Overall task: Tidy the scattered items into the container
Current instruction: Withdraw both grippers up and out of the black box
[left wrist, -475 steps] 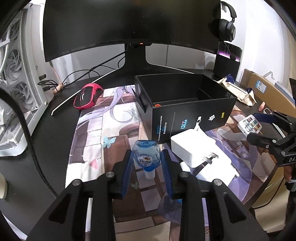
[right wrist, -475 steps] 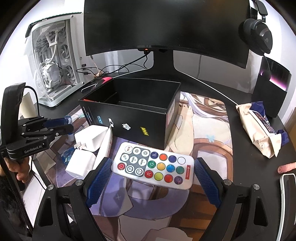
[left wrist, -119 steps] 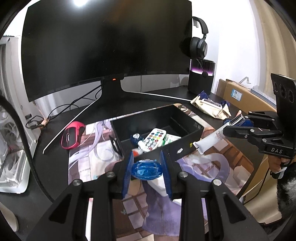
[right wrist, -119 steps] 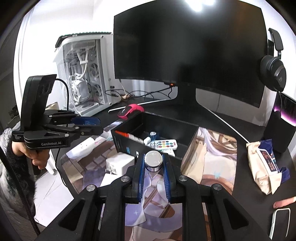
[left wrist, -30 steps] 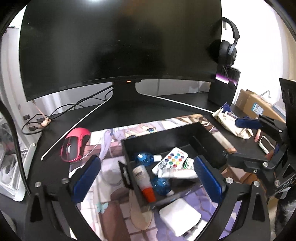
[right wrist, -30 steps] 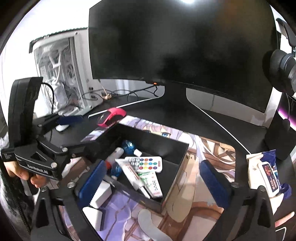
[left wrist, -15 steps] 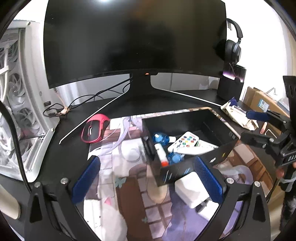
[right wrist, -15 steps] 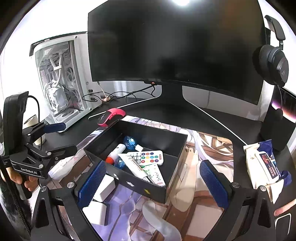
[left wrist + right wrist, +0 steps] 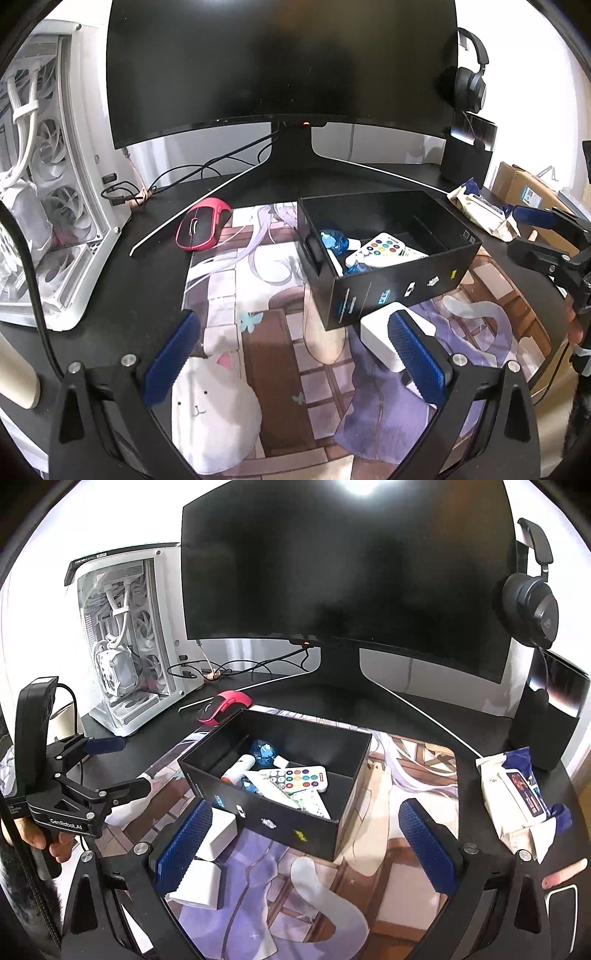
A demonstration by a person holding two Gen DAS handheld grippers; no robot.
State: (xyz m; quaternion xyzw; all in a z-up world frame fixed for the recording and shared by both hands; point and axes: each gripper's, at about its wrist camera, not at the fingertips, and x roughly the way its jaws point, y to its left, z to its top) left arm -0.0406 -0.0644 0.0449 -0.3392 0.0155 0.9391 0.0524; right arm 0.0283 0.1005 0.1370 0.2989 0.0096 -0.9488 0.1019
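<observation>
Right now my left gripper (image 9: 293, 354) hangs spread wide and empty above the mat (image 9: 229, 280), well back from the box (image 9: 402, 291). Further left sit the PC case (image 9: 48, 221) and the red mouse (image 9: 201, 227); I judge neither is part of the tidy-up.

Next comes the box itself, standing on the mat in front of the monitor (image 9: 343, 561). It already holds the remote (image 9: 299, 777), a tube (image 9: 275, 794), a white bottle (image 9: 238, 768) and blue pieces (image 9: 264, 751), all loose in the near compartment.

What I judge is left lies just outside it: the white charger (image 9: 384, 336) on the mat, touching or nearly touching the box's front wall, with a second white block (image 9: 199, 884) beside it in the right view. My left gripper's right finger (image 9: 415, 356) partly covers it.

To do this step well I would come down over the charger square, fingers across its narrow sides, and keep clear of the box wall so I do not shove the box. Any cable I would lift with it; I cannot see how it runs.

My right gripper (image 9: 304, 843) is also wide apart and empty, hovering before the box. The wipes pack (image 9: 517, 794) lies far right.
</observation>
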